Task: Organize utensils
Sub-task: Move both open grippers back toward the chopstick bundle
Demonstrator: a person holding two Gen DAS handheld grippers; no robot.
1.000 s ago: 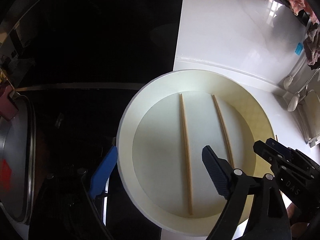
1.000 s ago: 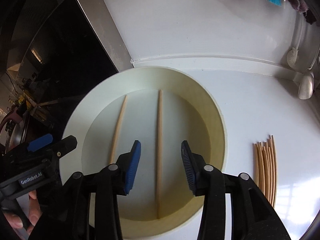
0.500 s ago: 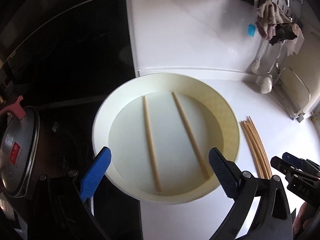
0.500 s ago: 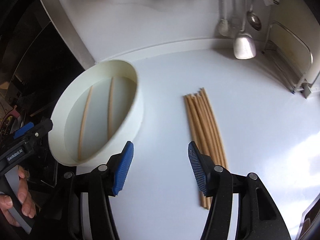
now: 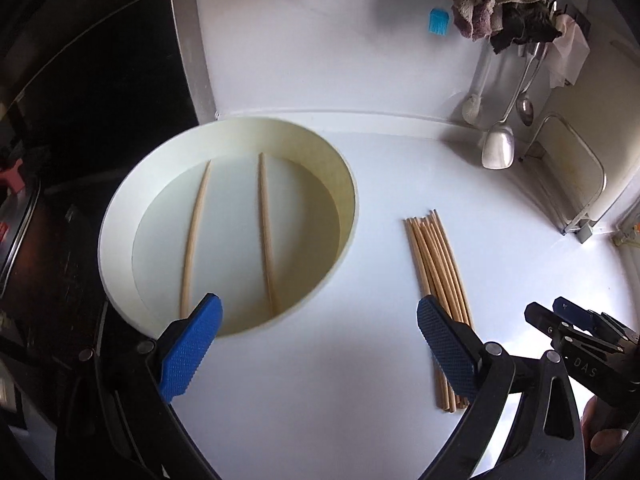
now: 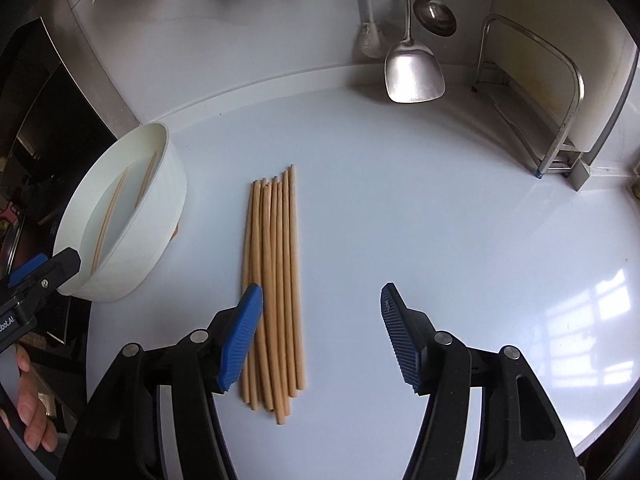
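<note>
A round white basin stands on the white counter with two wooden chopsticks lying in it. To its right lies a bundle of several wooden chopsticks. My left gripper hangs wide open above the counter between basin and bundle, with nothing between its fingers. My right gripper hovers over the near end of the bundle; its jaws are opening, its left finger sits above the bundle's left side, and the pads press on nothing.
A metal spatula, a ladle and a white brush hang at the back wall. A metal rack stands at the back right. A dark stove lies left of the basin. Cloths hang above.
Both grippers have swung right, away from above the basin toward the chopstick bundle. The right gripper's jaws have widened, and the left gripper's have spread a little more.
</note>
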